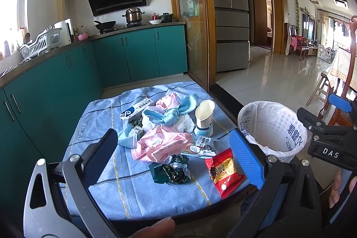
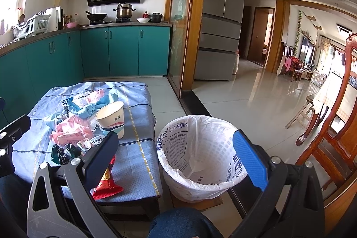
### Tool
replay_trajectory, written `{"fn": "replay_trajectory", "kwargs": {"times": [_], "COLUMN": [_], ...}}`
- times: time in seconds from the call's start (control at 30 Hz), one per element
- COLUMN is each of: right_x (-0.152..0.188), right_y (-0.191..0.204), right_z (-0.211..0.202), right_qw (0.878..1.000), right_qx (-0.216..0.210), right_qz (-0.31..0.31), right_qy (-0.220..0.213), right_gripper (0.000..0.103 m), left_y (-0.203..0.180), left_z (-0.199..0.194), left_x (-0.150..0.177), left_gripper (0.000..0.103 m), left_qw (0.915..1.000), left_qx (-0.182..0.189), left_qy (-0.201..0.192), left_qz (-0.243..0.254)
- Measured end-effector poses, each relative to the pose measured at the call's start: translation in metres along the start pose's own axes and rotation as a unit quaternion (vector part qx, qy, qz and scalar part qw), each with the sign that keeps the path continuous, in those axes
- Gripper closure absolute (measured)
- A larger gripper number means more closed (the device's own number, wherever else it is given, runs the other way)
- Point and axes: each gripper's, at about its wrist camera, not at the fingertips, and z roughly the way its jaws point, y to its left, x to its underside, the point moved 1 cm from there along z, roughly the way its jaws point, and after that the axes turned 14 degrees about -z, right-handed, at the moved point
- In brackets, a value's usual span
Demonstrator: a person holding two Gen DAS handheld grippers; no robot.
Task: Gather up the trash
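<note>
A low table under a blue cloth (image 1: 133,189) holds a heap of trash: a red snack packet (image 1: 224,171), a dark green wrapper (image 1: 170,170), a pink wrapper (image 1: 160,143), a crushed paper cup (image 1: 204,117), a knotted blue rag (image 1: 169,113) and a small box (image 1: 137,109). My left gripper (image 1: 176,155) hovers open above the near side of the heap, holding nothing. A white-lined bin (image 2: 200,153) stands on the floor right of the table. My right gripper (image 2: 176,157) is open and empty over the gap between the table edge and the bin. The red packet (image 2: 107,184) is partly hidden behind its left finger.
A red wooden chair (image 2: 334,137) stands close to the right of the bin. The person's knee (image 2: 178,224) is just below it. Teal cabinets (image 1: 55,86) line the left and back, and a glass sliding door (image 1: 194,37) and fridge (image 1: 232,15) lie beyond the table.
</note>
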Motion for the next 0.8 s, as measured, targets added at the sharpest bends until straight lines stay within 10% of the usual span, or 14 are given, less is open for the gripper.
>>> {"fn": "replay_trajectory", "kwargs": {"times": [0.8], "right_x": [0.001], "right_y": [-0.003], "right_z": [-0.015], "right_qw": [1.000], "right_qx": [0.002], "right_qz": [-0.001], "right_qy": [-0.014], "right_gripper": [0.003], "left_y": [0.002], "left_z": [-0.014], "left_x": [0.002], "left_gripper": [0.003], "left_qw": [0.9999], "left_qx": [0.003], "left_qy": [-0.013], "left_qz": [0.000]}}
